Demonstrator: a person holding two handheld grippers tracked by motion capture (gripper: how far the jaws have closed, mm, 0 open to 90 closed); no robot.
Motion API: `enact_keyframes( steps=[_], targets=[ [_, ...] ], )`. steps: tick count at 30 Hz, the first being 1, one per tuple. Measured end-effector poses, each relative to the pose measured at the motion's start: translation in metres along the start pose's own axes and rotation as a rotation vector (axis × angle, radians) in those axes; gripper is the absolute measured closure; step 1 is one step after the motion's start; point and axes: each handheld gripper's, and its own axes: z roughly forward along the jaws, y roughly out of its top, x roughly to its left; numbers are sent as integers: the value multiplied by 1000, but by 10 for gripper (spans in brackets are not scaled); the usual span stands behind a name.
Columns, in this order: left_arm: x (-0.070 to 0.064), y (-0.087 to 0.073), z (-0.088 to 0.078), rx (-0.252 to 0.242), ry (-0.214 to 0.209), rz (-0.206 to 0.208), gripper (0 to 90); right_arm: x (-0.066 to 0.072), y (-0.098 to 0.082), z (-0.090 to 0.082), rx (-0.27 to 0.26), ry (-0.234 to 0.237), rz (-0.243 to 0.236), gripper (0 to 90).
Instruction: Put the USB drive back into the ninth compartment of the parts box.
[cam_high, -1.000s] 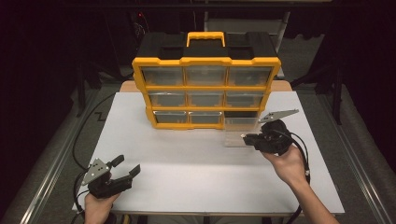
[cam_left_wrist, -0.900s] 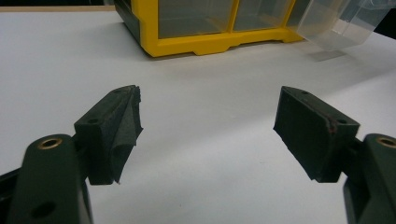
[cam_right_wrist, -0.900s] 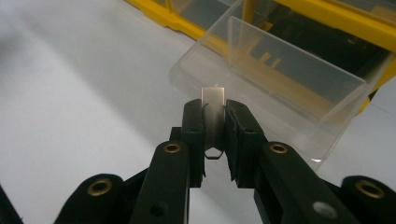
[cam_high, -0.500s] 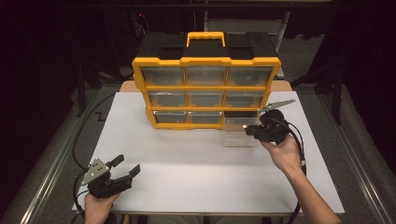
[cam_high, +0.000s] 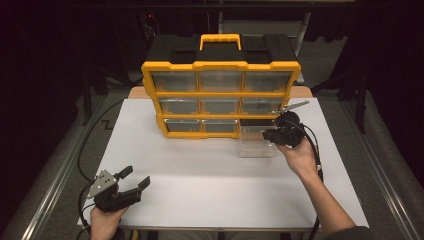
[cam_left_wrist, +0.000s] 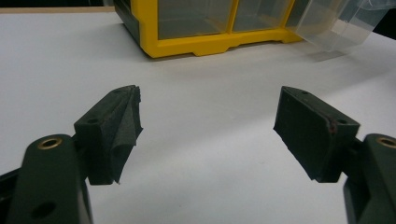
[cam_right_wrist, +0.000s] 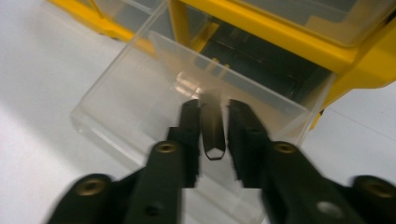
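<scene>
The clear plastic drawer is pulled out of the bottom-right slot of the yellow 9-drawer organiser and rests on the white desk. The right gripper has just been easing apart around the drawer's tab, pads barely off it. The left gripper waits wide apart, empty. What follows looks undone

Left gripper spread wide; right gripper seemingly just opening slightly.

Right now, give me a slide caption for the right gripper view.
Right gripper, jaws slightly parted around the handle tab of a clear plastic drawer pulled from the yellow storage organiser.
</scene>
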Motion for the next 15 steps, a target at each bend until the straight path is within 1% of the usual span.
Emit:
enact_keyframes(
  steps=[1, 3, 4, 6, 7, 9, 10, 15],
  targets=[
    [0, 0, 0, 0, 0, -1, 237, -1, 1, 1, 1, -2, 6, 705],
    [0, 0, 0, 0, -1, -3, 238, -2, 0, 3, 5, 3, 12, 684],
    [0, 0, 0, 1, -2, -5, 238, 0, 0, 4, 4, -2, 3, 648],
    [0, 0, 0, 3, -2, -2, 238, 1, -1, 3, 0, 2, 1, 631],
    [0, 0, 0, 3, -2, 0, 238, 2, -1, 1, -5, 4, -8, 611],
    [0, 0, 0, 2, -2, -1, 238, 7, -2, -3, -21, -32, -48, 573],
    [0, 0, 0, 2, -2, -2, 238, 9, -3, -6, -32, -36, -60, 557],
    [0, 0, 0, 2, -1, -2, 238, 13, -8, -17, -74, -13, -63, 510]
  ],
)
